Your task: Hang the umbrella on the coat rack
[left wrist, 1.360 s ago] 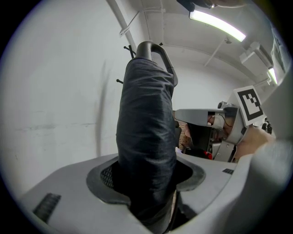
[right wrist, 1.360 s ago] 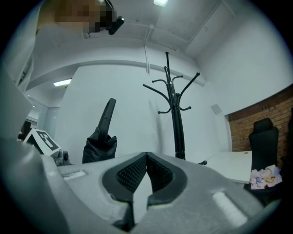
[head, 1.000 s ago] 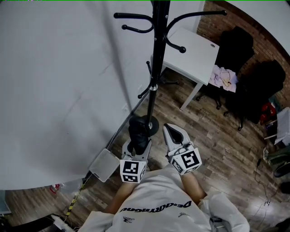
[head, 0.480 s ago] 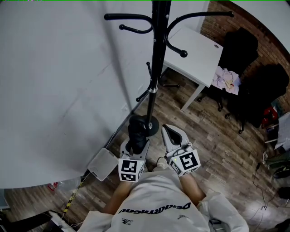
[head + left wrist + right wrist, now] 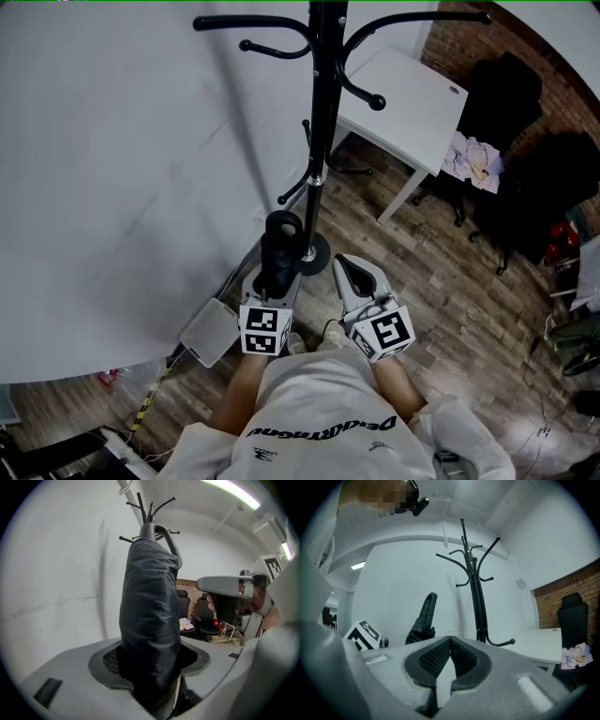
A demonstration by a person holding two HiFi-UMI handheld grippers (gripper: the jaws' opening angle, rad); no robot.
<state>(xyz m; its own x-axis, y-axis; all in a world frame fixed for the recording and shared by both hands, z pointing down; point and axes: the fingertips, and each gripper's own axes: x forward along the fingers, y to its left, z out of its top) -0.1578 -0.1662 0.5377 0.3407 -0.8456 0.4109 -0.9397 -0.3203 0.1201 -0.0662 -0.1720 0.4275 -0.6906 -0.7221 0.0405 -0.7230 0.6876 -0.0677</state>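
an office: white desk (image 5: 403,98), black office chairs (image 5: 499,98), brick wall (image 5: 577,89), wood floor (image 5: 441,281)

Upside-down lettering is seen across the person's white shirt (image 5: 323,428), but it cannot be read with certainty.

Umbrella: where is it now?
The umbrella stands clamped in the left gripper, left of centre in head view, beside the coat rack base.

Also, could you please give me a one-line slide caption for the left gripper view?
Left gripper clamped on a folded black umbrella, coat rack rising behind it.
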